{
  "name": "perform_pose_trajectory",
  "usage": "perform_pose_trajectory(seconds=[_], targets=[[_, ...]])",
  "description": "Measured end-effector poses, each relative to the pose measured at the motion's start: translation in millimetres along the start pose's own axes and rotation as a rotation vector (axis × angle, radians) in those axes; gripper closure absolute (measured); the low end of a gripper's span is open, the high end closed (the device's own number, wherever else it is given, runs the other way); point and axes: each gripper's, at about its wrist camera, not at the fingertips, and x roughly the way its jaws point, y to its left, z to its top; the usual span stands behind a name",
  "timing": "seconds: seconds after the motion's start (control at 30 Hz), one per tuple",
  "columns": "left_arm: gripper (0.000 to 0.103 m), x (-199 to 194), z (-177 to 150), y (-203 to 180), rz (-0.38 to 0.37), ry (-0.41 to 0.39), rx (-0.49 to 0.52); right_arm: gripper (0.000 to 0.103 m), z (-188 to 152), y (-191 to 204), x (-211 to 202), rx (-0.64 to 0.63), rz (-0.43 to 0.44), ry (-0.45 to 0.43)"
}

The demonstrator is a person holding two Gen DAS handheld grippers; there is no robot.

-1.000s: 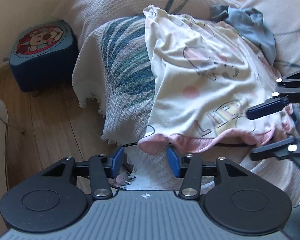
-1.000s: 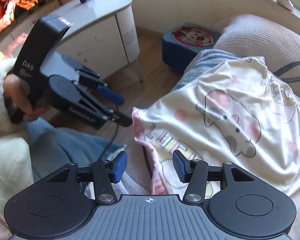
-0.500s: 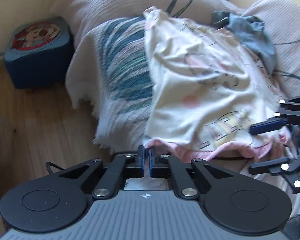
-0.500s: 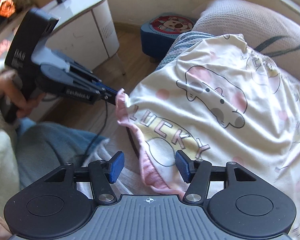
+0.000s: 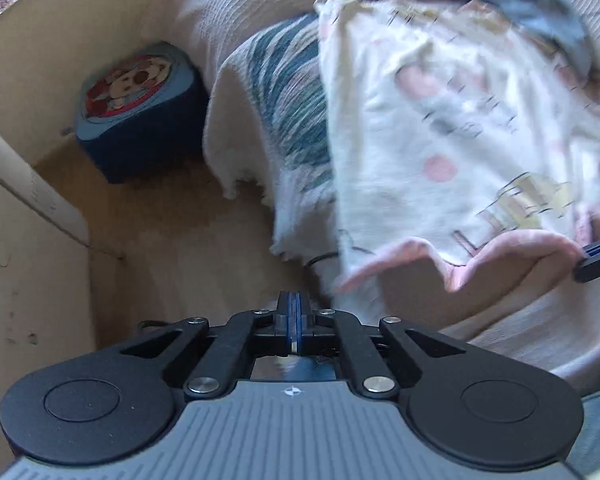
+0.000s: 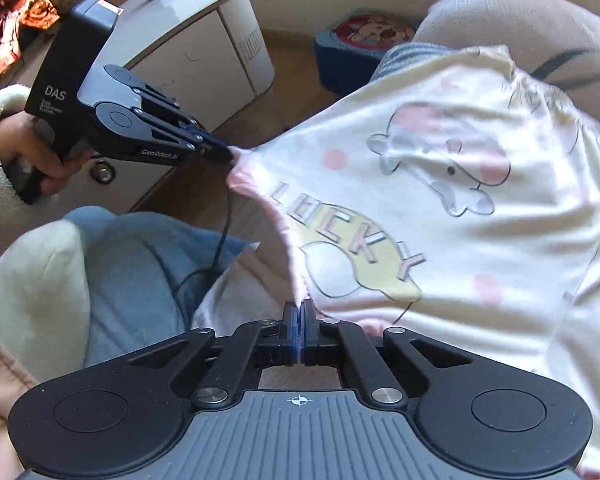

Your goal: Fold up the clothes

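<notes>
A cream shirt [image 6: 440,216] with pink dots, a cartoon animal and the word LUCKY lies over a covered sofa; it also shows in the left wrist view [image 5: 440,148]. Its pink hem [image 5: 512,248] is stretched between the two grippers. My left gripper [image 6: 226,154] is shut on the hem's left corner; in its own view [image 5: 294,308] the jaws are closed and the cloth looks just off to the right. My right gripper [image 6: 299,314] is shut on the hem's other end and shows at the left wrist view's right edge [image 5: 596,252].
A woven sofa throw with teal stripes [image 5: 292,104] lies under the shirt. A grey garment [image 5: 540,4] lies at the back. A blue cartoon footstool [image 5: 140,108] stands on the wood floor. A white cabinet [image 6: 204,48] is at left. A black cable [image 6: 220,240] hangs below.
Both grippers have shut on the pink hem, the left first and then the right. The hem has been lifted and pulled taut between them.
</notes>
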Motion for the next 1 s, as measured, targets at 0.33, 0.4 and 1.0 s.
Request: perform_pose_trajectory(seconds=[0.33,0.4,1.0], targets=[[0.094,0,-1,6,0.02,0.019,-0.072,0.091,-15,-9,0,0.109,0.081,-0.05],[0.09,-16,3,0,0.008,-0.017,-0.083,0.091,-22,-9,-13,0.123,0.074,-0.074],[0.059,-29,60,-135,-0.209,-0.103,0.052,0.071,-75,-29,-38,0.118,-0.204,-0.146]])
